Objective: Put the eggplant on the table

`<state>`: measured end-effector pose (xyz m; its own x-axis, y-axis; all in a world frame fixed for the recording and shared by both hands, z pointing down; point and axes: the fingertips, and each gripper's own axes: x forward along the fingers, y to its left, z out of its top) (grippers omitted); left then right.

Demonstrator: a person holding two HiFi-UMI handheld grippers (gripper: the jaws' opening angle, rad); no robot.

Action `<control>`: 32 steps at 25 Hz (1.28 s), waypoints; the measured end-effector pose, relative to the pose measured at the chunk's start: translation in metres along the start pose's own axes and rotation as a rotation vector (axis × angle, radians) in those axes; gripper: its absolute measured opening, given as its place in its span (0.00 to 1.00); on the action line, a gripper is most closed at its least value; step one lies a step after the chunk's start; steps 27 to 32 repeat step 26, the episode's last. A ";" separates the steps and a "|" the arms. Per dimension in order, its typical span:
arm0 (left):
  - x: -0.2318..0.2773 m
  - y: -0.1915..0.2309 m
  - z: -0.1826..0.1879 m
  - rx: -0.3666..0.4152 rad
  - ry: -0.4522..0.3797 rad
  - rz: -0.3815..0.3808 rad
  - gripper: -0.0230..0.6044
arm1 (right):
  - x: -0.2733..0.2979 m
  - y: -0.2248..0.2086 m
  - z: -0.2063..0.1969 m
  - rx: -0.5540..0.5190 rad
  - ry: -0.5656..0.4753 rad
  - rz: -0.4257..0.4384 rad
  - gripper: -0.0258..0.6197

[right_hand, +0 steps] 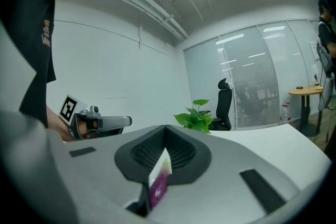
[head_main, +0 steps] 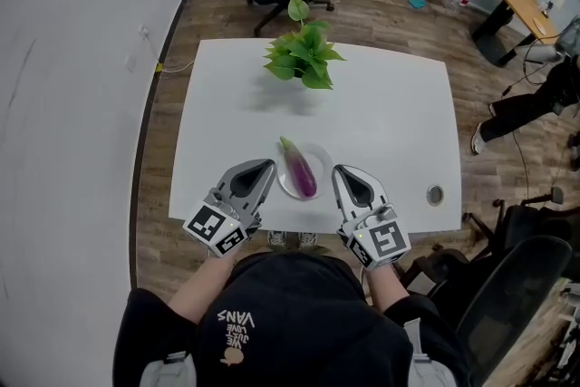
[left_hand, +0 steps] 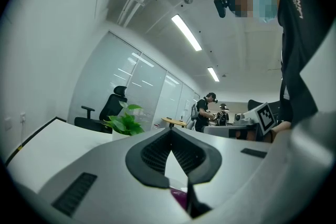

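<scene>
Two grippers hover at the near edge of the counter [head_main: 390, 113]. My left gripper [head_main: 267, 166] and right gripper [head_main: 341, 170] both have their jaws pressed together, holding nothing. Between them, touching neither, the eggplant [head_main: 300, 169] lies on a plate [head_main: 320, 160], green end pointing away from me. If bare counter is wanted, I'd spread one pair wide and grip its thick middle. A plant [head_main: 302, 54] stands beyond.

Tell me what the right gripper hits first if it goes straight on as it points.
Probably the right rim of the plate holding the eggplant: the right gripper points forward and slightly left toward it. Height is unclear; it might pass above.
</scene>
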<state>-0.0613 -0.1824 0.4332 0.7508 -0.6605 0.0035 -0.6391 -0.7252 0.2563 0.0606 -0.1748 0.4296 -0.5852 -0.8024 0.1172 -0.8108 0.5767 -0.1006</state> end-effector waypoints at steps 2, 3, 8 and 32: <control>0.001 -0.001 -0.001 0.003 0.006 -0.008 0.05 | 0.001 0.000 -0.003 0.004 0.014 0.000 0.07; 0.002 -0.002 -0.002 0.004 0.009 -0.011 0.05 | 0.002 0.000 -0.005 0.006 0.019 0.000 0.07; 0.002 -0.003 -0.006 0.003 0.023 -0.010 0.05 | 0.002 0.000 -0.008 0.010 0.030 0.002 0.07; -0.001 -0.006 -0.008 -0.001 0.029 0.003 0.05 | -0.003 -0.002 -0.011 0.020 0.041 -0.009 0.07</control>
